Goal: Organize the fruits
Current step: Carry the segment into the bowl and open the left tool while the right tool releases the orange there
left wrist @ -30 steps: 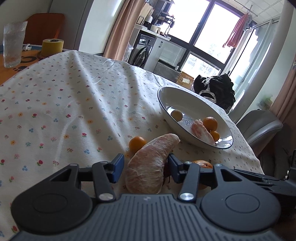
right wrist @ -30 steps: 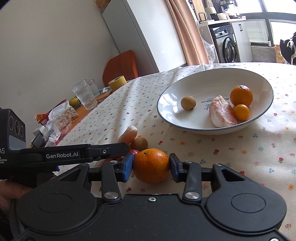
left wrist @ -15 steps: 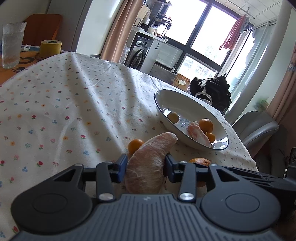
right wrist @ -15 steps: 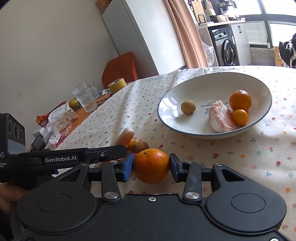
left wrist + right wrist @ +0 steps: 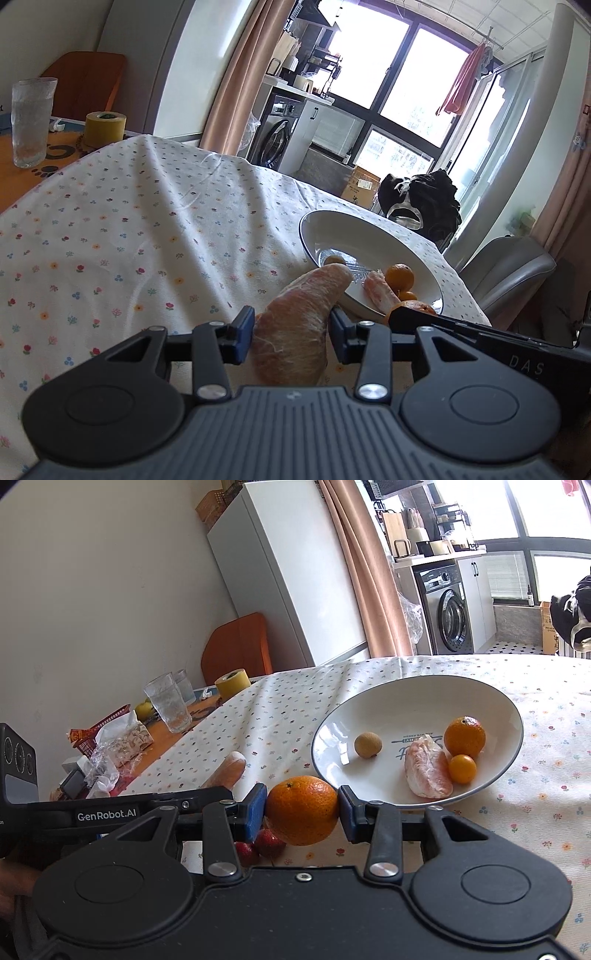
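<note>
Lifting clear of tablecloth (image 5: pixel 140 221) since a second ago: left gripper (image 5: pixel 291 334) clamping peeled pomelo segment (image 5: pixel 295 325), tip now overlapping bowl (image 5: pixel 373 236) near rim. Right gripper (image 5: pixel 302 812) squeezing orange (image 5: pixel 301 810), now raised beside bowl's near-left rim, strawberries (image 5: pixel 260 845) showing beneath on cloth.

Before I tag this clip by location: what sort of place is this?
Most likely a home dining area open to a kitchen or laundry corner: a floral-clothed table, a white fridge and a front-loading washing machine under a counter.
</note>
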### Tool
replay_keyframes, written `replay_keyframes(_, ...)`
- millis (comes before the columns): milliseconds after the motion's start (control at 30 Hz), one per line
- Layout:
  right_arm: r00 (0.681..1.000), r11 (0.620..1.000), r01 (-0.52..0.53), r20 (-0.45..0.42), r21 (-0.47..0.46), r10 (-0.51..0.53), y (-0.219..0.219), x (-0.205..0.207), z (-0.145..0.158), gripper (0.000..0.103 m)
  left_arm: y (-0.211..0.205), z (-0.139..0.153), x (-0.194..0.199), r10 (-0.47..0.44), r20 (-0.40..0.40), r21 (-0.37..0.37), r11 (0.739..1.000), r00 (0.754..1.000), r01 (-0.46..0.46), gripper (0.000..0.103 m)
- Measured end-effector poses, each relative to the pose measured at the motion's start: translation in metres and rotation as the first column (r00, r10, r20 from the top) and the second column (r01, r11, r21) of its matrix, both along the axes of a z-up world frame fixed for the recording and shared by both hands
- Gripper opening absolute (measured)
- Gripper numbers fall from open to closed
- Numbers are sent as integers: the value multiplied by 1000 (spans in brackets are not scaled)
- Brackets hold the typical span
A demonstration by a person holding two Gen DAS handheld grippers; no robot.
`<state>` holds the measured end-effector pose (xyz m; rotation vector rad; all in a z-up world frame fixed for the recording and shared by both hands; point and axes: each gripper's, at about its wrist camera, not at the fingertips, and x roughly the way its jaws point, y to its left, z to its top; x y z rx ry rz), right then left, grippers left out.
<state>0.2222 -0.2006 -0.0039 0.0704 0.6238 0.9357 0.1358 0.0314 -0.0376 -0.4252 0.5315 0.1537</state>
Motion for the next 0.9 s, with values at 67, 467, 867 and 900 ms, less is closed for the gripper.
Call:
replay_keyframes(67,1000,1000,3,3,4,-3,-1,3,2,40,-2,2,2,0,2,5,1000,1000,0,42)
replay_keyframes(467,998,998,58,14,18,-58,-6,28,7,40,-7,13,28,-15,5,47,999,1000,14,42)
replay_keyframes(867,993,992,113,19,49,-114,-7,59,15,40,-17,22,71,-53,3,62,997,999,52,42)
replay_keyframes(900,993,992,116,20,53,-117,-6,63,16,40,-17,23,75,-54,4,65,996,999,53,42)
